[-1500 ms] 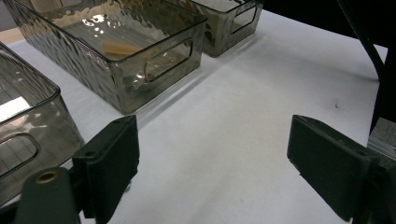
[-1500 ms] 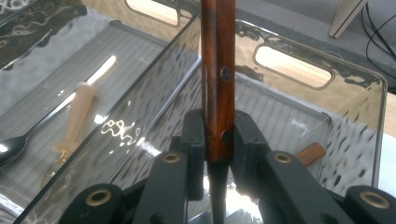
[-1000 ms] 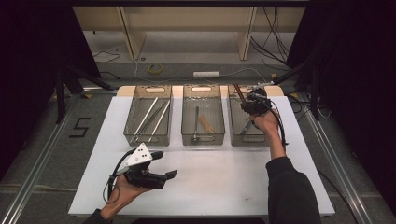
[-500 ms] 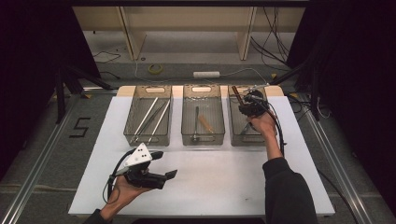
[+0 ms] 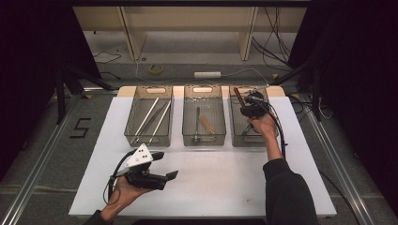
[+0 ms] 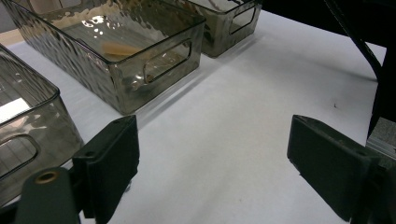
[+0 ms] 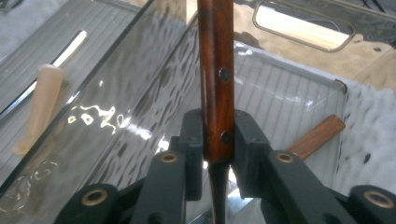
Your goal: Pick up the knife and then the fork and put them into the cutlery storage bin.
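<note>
Wooden-handled knife (image 7: pixel 218 84): dark red-brown handle, two rivets, standing upright between right gripper (image 7: pixel 218 154) jaws, over right bin (image 5: pixel 238 136) at table's 1 o'clock. Jaws just been opening; pads look barely touching handle.

Risk: grip loosening, knife may drop blade-first, strike brown-handled utensil (image 7: pixel 316 136) below or bin wall.

Left gripper (image 6: pixel 212 163): wide open, empty, idle at 7 o'clock.

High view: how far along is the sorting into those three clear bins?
Done: silver utensils lie in the left clear bin, a pale-handled tool in the middle bin. In hand: the right gripper, fingers just opening, has a dark brown wooden-handled utensil between them above the right bin. Left: dropping it in. The left gripper waits open.
</note>
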